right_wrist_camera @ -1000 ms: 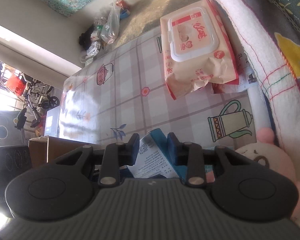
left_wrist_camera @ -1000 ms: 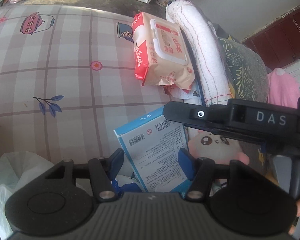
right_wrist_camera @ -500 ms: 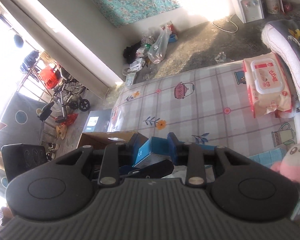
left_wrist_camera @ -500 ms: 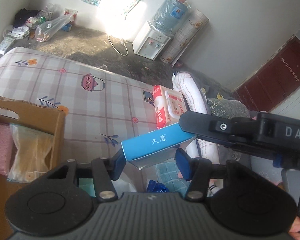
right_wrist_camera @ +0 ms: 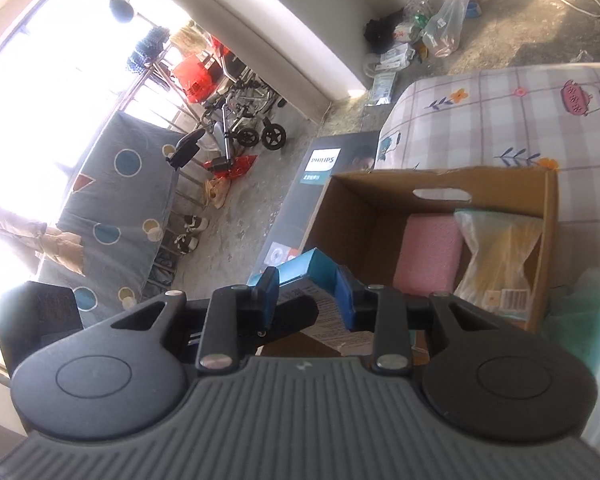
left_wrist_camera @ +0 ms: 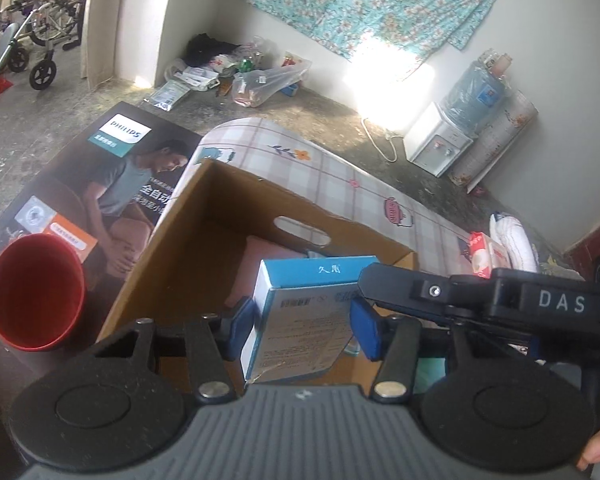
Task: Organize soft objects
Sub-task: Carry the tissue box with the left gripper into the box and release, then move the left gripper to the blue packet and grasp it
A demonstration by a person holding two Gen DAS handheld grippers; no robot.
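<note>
Blue box point(left_wrist_camera: 304, 320) moved from over the bed to above the cardboard box point(left_wrist_camera: 204, 240); left gripper point(left_wrist_camera: 304, 330) and right gripper point(right_wrist_camera: 306, 294) jaws both clamp it.

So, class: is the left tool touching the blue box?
Touching. The left wrist view shows the left tool clamping the blue box between both pads.

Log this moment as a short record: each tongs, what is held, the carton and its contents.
left tongs: shut on blue box
right tongs: shut on the same blue box, at another part
box position: held over the near edge of the carton
carton: open, brown, handle slot in far wall
contents: pink pad beside a clear bag
nearby: red cup, left of carton
</note>
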